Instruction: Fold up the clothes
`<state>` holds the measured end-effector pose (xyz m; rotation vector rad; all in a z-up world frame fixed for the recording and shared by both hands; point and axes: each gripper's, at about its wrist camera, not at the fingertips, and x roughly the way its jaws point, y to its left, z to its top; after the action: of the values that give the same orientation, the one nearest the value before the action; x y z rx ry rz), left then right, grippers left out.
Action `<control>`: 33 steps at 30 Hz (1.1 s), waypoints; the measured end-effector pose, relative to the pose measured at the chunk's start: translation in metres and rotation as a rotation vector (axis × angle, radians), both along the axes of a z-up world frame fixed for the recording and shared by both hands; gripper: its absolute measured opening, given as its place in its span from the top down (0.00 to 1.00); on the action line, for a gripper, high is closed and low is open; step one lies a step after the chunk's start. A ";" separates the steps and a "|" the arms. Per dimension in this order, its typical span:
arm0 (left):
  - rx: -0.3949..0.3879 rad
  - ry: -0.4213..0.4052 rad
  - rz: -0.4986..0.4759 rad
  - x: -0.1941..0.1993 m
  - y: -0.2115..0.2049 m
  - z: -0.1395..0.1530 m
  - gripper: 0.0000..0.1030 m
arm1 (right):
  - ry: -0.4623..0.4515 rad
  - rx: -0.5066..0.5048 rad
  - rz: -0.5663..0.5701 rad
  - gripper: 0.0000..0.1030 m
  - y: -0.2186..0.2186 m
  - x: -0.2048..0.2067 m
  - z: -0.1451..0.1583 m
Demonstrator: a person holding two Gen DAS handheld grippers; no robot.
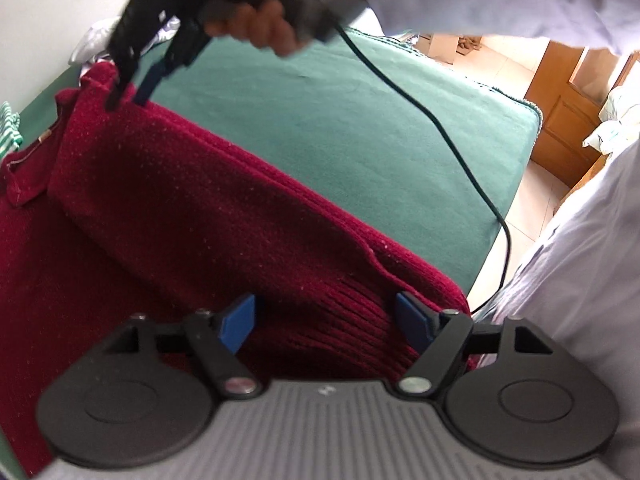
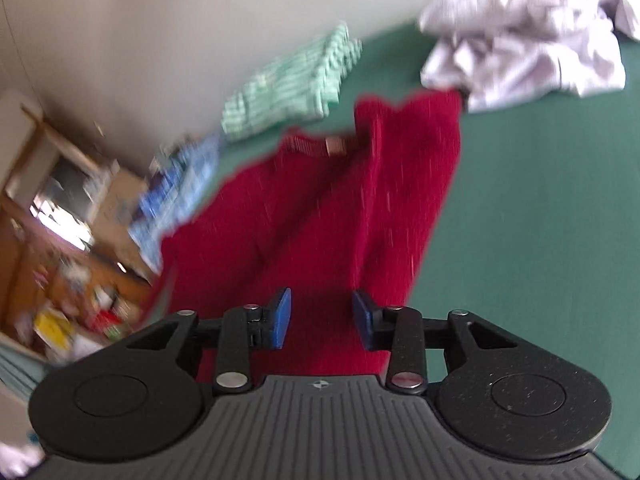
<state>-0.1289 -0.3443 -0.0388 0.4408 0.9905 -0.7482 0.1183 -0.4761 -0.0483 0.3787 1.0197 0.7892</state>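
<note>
Red knit sweater (image 1: 208,216) lies on the green cover (image 1: 360,128). Left gripper (image 1: 326,326) stands wide open over its ribbed hem, pads clear. Right gripper (image 1: 128,98), jaws parted, sits at the far folded edge, gripping nothing.

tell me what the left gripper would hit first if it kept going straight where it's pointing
Most likely the red sweater: the left gripper points down at its ribbed hem, jaws open with the knit right between and ahead of them. Depth is hard to judge.
</note>
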 end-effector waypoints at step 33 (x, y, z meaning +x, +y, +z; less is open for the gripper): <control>0.020 -0.001 0.141 -0.007 -0.009 -0.002 0.16 | -0.204 -0.132 -0.111 0.90 0.044 0.087 0.003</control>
<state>-0.1364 -0.3535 -0.0412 0.3845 1.0177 -0.6117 0.2049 -0.4324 -0.0455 0.2340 0.8471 0.6433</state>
